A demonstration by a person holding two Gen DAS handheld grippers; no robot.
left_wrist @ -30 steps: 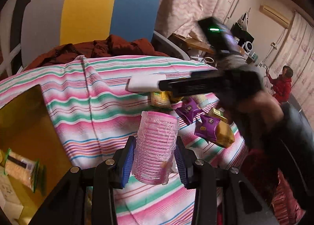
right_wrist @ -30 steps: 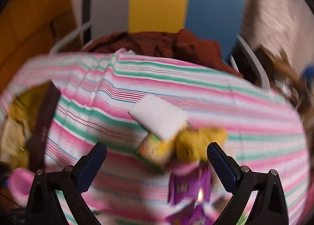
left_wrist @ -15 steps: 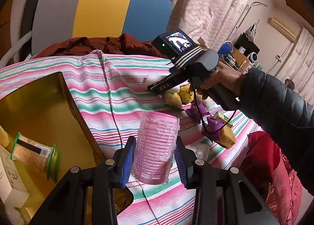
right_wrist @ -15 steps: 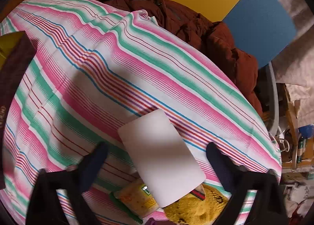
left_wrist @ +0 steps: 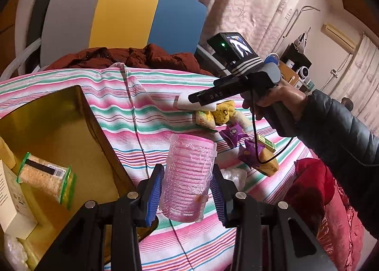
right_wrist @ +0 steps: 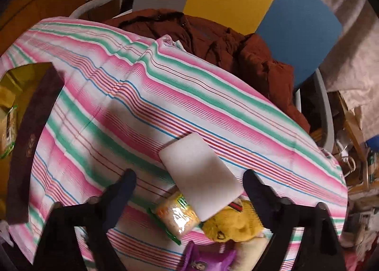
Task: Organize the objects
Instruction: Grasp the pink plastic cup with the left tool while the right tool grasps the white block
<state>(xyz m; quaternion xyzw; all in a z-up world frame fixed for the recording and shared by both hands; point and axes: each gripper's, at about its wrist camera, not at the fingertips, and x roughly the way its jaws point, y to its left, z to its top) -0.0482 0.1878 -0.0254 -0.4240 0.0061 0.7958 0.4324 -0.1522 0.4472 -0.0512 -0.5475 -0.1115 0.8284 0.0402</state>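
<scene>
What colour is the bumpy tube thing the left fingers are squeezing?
The hair roller is pink, see-through in places; the left wrist view shows it best.

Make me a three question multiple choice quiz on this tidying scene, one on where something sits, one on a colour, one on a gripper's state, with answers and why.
1. Where does the white sponge lie?
A. inside the gold box
B. on the striped cloth, its near end on the snack packet
C. on the chair seat

2. What colour is the stack of cups between the left gripper's fingers?
A. pink
B. blue
C. yellow

3. What state is the right gripper in?
A. shut on the sponge
B. shut on the yellow plush toy
C. open, holding nothing

Answers: 1 B, the sponge overlaps the snack packet on the striped cloth, well away from the gold box. 2 A, the left gripper is shut on ribbed pink cups. 3 C, both fingers stand wide apart on either side of the sponge, touching nothing.
</scene>
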